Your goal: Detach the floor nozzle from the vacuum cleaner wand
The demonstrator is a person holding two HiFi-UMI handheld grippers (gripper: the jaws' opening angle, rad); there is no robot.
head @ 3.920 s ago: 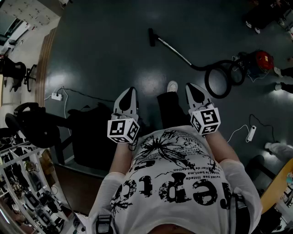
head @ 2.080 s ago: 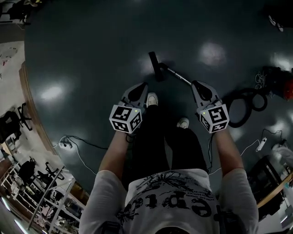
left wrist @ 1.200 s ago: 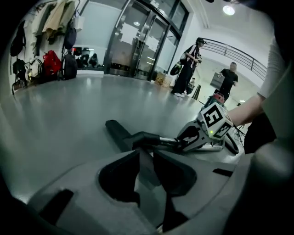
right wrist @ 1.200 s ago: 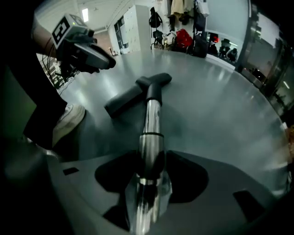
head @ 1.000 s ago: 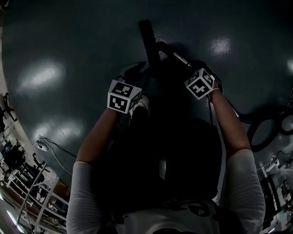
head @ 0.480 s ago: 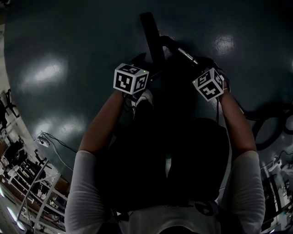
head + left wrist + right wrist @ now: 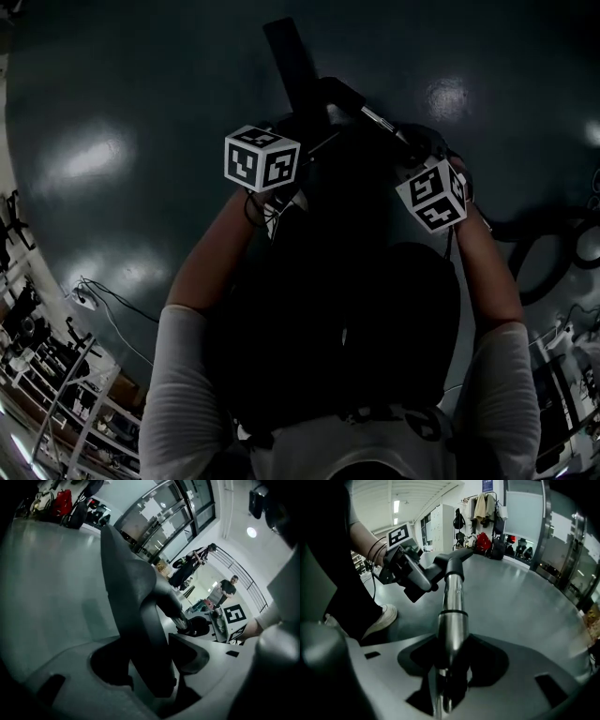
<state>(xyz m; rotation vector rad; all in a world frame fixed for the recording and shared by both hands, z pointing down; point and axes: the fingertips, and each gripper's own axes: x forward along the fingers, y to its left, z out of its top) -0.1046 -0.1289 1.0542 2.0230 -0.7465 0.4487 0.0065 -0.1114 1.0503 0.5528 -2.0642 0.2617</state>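
The black floor nozzle (image 7: 286, 61) is tilted up off the dark floor, still joined to the chrome wand (image 7: 377, 118). My left gripper (image 7: 298, 131) is at the nozzle's neck. In the left gripper view the nozzle (image 7: 136, 597) runs down between the jaws, which are closing around it with a dark gap still showing beside it. My right gripper (image 7: 417, 150) is shut on the wand a little behind the joint. In the right gripper view the wand (image 7: 452, 602) passes between the jaws toward the nozzle (image 7: 457, 555) and the left gripper (image 7: 405, 573).
The vacuum hose (image 7: 553, 253) coils on the floor at the right. A cable (image 7: 112, 300) and cluttered shelves (image 7: 47, 394) lie at lower left. My white shoe (image 7: 379, 616) stands close under the wand. People (image 7: 227, 588) stand far off by glass walls.
Both grippers have risen with the wand and the nozzle, whose head now tilts up off the floor. The left gripper has shifted right onto the nozzle's neck.
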